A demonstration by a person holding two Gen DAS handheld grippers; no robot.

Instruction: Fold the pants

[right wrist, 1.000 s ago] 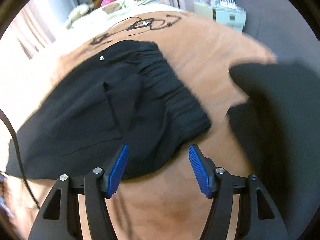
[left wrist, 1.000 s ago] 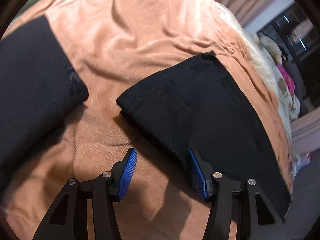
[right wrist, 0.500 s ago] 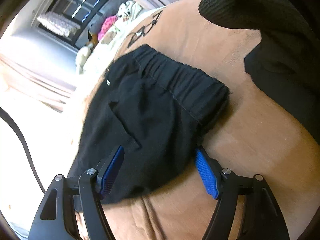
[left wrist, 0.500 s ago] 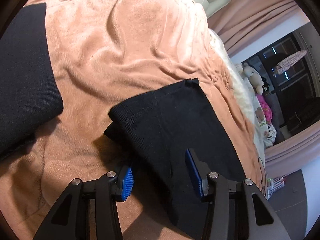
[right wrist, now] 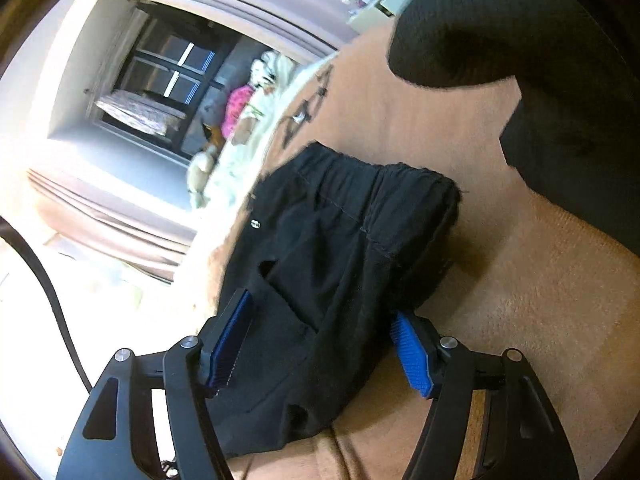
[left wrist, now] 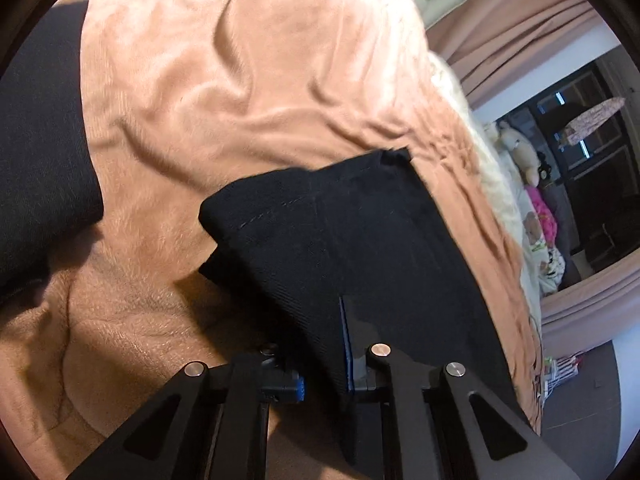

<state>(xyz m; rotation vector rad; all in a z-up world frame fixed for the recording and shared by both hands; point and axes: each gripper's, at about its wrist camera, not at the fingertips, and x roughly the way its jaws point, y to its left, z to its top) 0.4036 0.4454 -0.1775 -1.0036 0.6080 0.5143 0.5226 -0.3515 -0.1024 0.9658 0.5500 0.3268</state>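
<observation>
The black pants [left wrist: 360, 240] lie on a bed covered by a rumpled peach blanket [left wrist: 240, 80], one leg end near the blanket's long edge in the left wrist view. The left gripper [left wrist: 324, 364] has just been closing, and its jaws now stand narrow, pinching the side edge of that leg a little back from its stitched hem; the cloth rises in a fold between the blue pads and hides most of one of them. In the right wrist view the elastic waistband [right wrist: 384, 200] end of the pants sits on the same blanket, with a slit pocket [right wrist: 268, 268] and a small pale button [right wrist: 255, 223] showing. The right gripper [right wrist: 320, 348] straddles the hip part with its jaws wide; the pads stand on either side of the fabric without pressing it. A dark sleeve [right wrist: 500, 28] crosses the top right of that view. Soft toys [left wrist: 520, 152] lie beyond the blanket's far edge.
</observation>
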